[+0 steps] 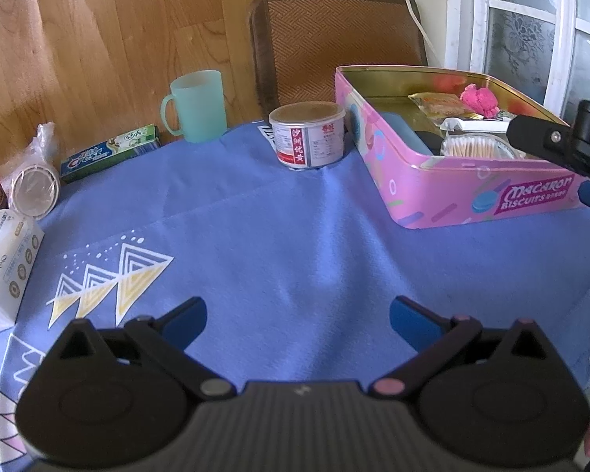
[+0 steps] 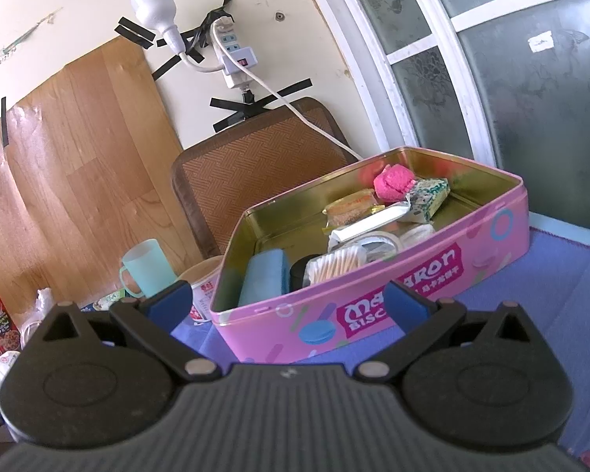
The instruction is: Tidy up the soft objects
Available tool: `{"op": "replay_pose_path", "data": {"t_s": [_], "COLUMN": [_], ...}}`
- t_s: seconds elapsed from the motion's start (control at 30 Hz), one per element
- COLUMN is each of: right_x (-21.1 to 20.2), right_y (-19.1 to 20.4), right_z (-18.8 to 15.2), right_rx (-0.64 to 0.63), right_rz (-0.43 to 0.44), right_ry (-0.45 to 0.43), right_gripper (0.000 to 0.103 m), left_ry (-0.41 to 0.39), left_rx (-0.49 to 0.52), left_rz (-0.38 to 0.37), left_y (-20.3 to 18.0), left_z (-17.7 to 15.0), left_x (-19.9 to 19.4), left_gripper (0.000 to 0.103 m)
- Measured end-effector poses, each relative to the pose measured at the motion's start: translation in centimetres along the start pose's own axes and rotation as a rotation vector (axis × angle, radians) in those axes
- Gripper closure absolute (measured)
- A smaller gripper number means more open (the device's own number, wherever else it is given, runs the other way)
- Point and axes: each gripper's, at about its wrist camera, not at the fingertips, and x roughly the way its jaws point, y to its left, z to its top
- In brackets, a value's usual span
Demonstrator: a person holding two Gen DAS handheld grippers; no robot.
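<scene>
An open pink biscuit tin point(image 1: 464, 192) point(image 2: 377, 306) stands on the blue tablecloth point(image 1: 279, 244). Inside it lie a pink fluffy soft object point(image 1: 480, 100) point(image 2: 393, 183), a blue sponge-like block point(image 2: 263, 277), a tub of cotton swabs point(image 1: 472, 149) point(image 2: 336, 265), a snack packet point(image 2: 352, 206) and a speckled sponge point(image 2: 428, 192). My left gripper point(image 1: 298, 320) is open and empty above the bare cloth. My right gripper point(image 2: 289, 301) is open and empty, just in front of the tin's near wall; it also shows at the right edge of the left wrist view point(image 1: 562, 145).
A round tin can point(image 1: 308, 133) stands left of the pink tin. A mint cup point(image 1: 196, 106), a toothpaste box point(image 1: 110, 151), a bagged cup point(image 1: 33, 188) and a white packet point(image 1: 4, 263) sit along the left. A chair point(image 1: 334, 47) is behind the table.
</scene>
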Motion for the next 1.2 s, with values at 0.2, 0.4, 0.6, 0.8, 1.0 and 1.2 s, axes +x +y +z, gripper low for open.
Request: {"op": "replay_pose_path", "data": {"t_s": [0.2,0.4,0.6,0.8,1.0,1.2], "right_x": [0.02,0.02,-0.07,-0.03,-0.06,-0.09], "right_y": [-0.02,-0.03,-0.09,-0.07,-0.08,-0.09], "right_z": [0.02,0.03,0.02,0.03,0.01,-0.03], "right_rx": [0.000,0.000,0.000,-0.001,-0.001,0.000], "right_rz": [0.001,0.002,0.001,0.001,0.000,-0.001], "right_ry": [0.000,0.000,0.002,0.001,0.002,0.002], "right_gripper": [0.000,0.000,0.000,0.000,0.000,0.000], "left_ry": [0.002,0.004,0.005,0.006,0.007,0.008], "left_rx": [-0.004,-0.005,-0.007,-0.008,-0.008,-0.009], "left_rz": [-0.002,-0.006,-0.008,-0.010,-0.011,-0.012], "left_y": [-0.09,-0.05,0.02,-0.04,-0.02,-0.06], "left_z": [-0.07,-0.08,-0.11,-0.14,-0.15,-0.22], "left_x": [0.00,0.02,-0.01,-0.03,-0.04,-0.03], "left_gripper": [0.000,0.000,0.000,0.000,0.000,0.000]}}
